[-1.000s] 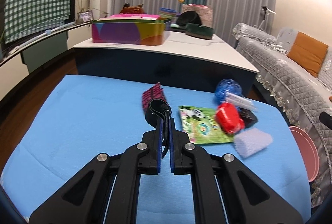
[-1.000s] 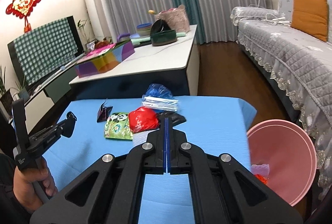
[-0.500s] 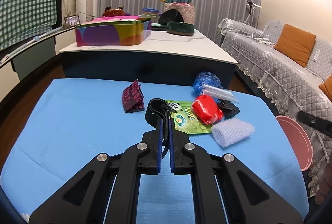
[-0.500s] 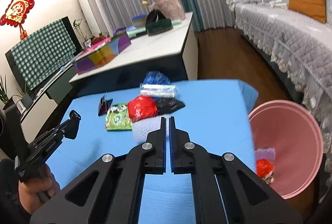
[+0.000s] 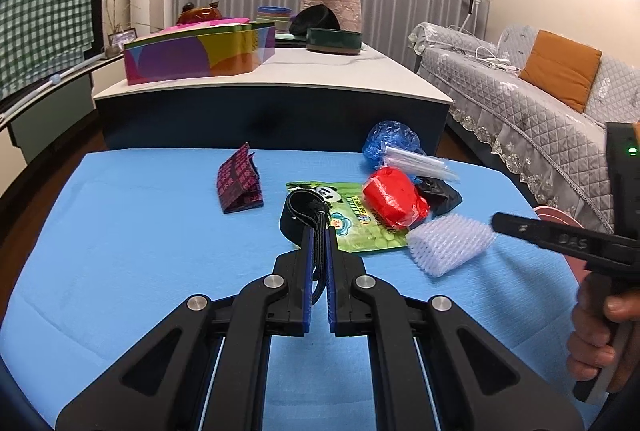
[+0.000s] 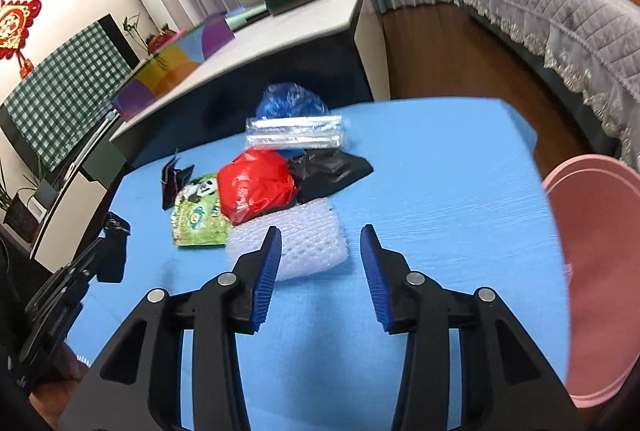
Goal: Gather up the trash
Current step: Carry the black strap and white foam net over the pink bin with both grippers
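Right gripper [image 6: 320, 243] gaped wide just short of the white foam netting [image 6: 298, 237] on the blue table [image 6: 440, 171], probably lining up a grab for the pink bin [image 6: 600, 255], while left gripper [image 5: 317, 231] pinched a black strap [image 5: 298, 207].

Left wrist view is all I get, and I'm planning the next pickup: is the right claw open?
Observer: Yes, the right claw is wide open.
Operator: What's ahead of it?
Observer: The white foam mesh sleeve lies just beyond its fingertips, off-centre toward its left finger.
Operator: And the bin?
Observer: The round pink plastic bin sits to that claw's right, its open mouth facing the camera. The contents are too blurred to tell.
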`<state>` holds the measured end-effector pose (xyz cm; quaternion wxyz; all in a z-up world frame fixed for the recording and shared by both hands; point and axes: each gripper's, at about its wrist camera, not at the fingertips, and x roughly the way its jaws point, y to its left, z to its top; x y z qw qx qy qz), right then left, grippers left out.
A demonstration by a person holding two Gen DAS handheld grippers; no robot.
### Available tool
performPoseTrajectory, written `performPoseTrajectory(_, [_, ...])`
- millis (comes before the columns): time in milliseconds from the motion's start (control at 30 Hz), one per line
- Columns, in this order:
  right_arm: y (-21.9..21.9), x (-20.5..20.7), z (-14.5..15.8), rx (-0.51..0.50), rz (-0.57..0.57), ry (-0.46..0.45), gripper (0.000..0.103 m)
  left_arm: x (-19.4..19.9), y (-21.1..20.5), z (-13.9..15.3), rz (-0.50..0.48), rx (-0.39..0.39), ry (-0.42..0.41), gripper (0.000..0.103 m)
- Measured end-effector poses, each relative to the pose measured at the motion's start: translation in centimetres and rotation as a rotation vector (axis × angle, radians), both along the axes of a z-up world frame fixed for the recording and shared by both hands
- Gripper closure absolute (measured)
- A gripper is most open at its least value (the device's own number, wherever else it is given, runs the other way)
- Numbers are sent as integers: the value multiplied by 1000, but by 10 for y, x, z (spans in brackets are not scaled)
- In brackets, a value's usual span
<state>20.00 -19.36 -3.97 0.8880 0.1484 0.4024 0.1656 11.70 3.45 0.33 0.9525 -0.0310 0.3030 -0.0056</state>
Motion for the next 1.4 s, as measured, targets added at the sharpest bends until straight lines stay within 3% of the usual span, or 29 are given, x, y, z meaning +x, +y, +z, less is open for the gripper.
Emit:
performPoseTrajectory(133, [10, 7, -8, -1, 39, 23, 63, 4, -1, -1, -7, -4, 2, 98])
performPoseTrajectory(267, [17, 6, -10, -28, 65, 23, 93, 7, -1, -2, -9, -10, 2, 98])
performPoseTrajectory(300, [17, 5, -8, -31, 69, 17, 96, 8, -2, -2, -11, -13, 2, 98])
performPoseTrajectory(867, [-12, -55, 62, -79, -2, -203, 98, -11, -31, 14, -82, 0, -39, 98])
performPoseTrajectory(1400, [-63, -111, 115, -148, -114, -291, 98, -29, -68, 29, -179, -2, -68, 98])
